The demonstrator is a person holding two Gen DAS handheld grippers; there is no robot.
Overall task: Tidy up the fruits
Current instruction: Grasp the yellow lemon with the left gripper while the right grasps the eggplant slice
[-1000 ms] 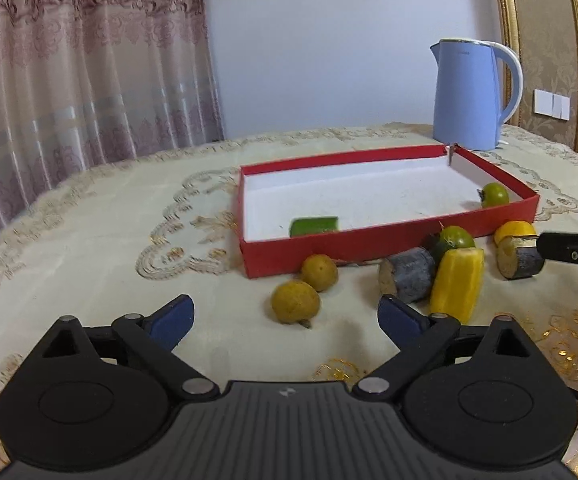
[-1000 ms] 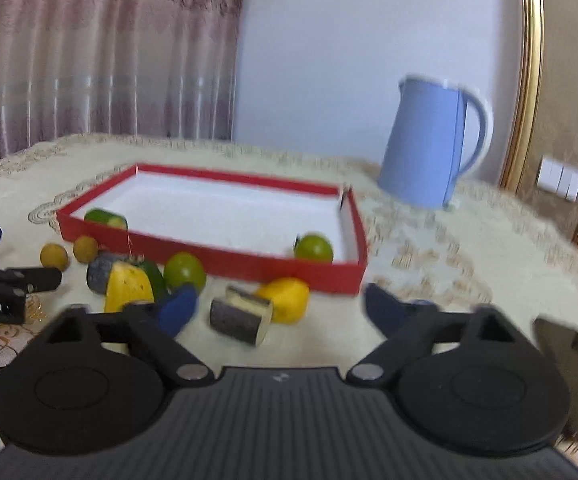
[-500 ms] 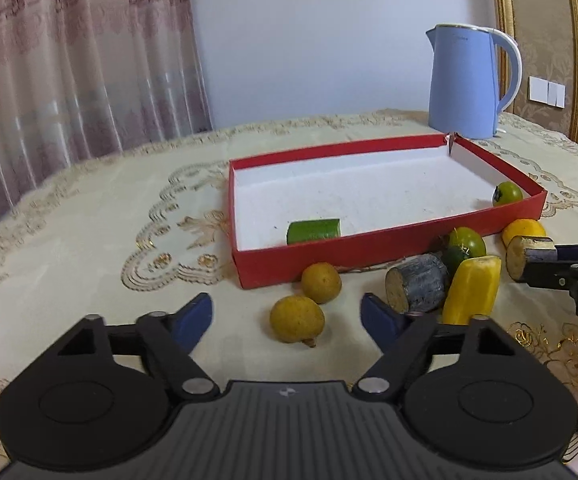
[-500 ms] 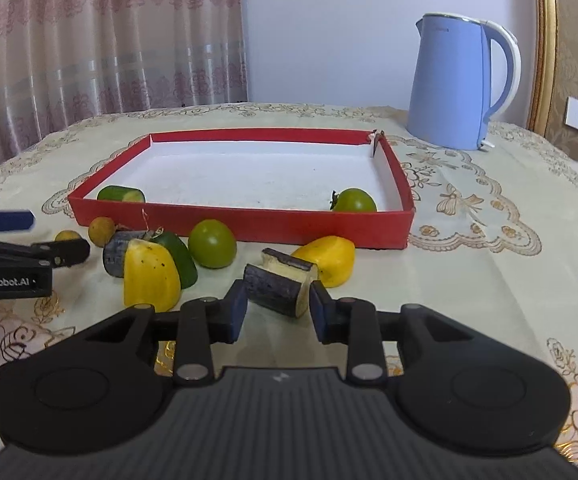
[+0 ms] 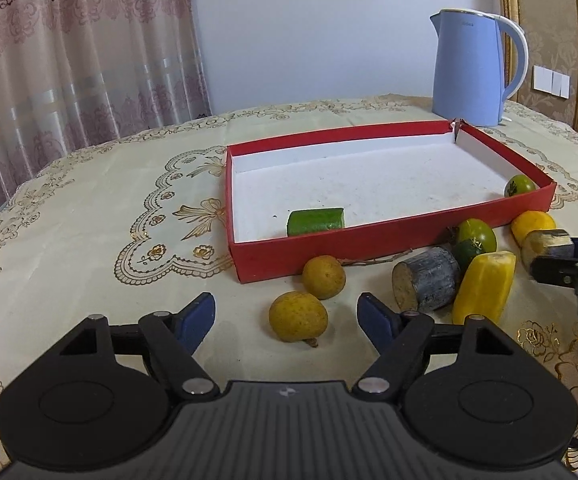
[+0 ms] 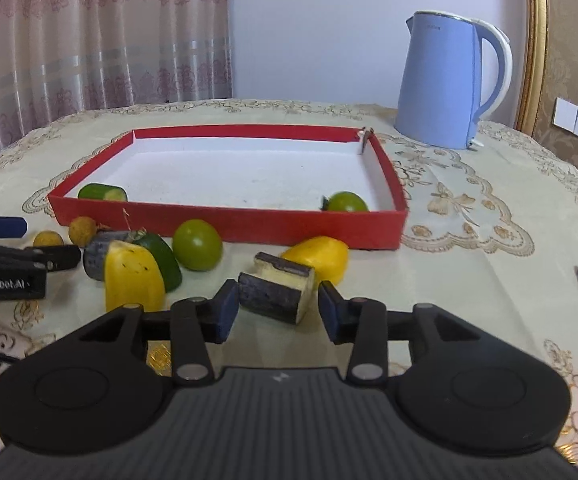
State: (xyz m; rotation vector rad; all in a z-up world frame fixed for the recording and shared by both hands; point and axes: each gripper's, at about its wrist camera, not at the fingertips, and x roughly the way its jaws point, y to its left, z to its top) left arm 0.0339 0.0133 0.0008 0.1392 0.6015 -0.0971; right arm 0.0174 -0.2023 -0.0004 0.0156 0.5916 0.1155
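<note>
My right gripper (image 6: 275, 310) is opening, its pads astride but off the cane stub (image 6: 275, 294) lying between them, a stiff, fairly heavy, smooth-barked piece best pinched across its round middle; my left gripper (image 5: 287, 320) hangs open.

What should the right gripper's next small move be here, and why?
Probably close again on the dark cut cane piece and lift it toward the red tray. The right gripper has the piece between its fingers, but its jaws are opening, with a gap at the right finger. The tray holds only a cucumber piece and a green fruit.
</note>
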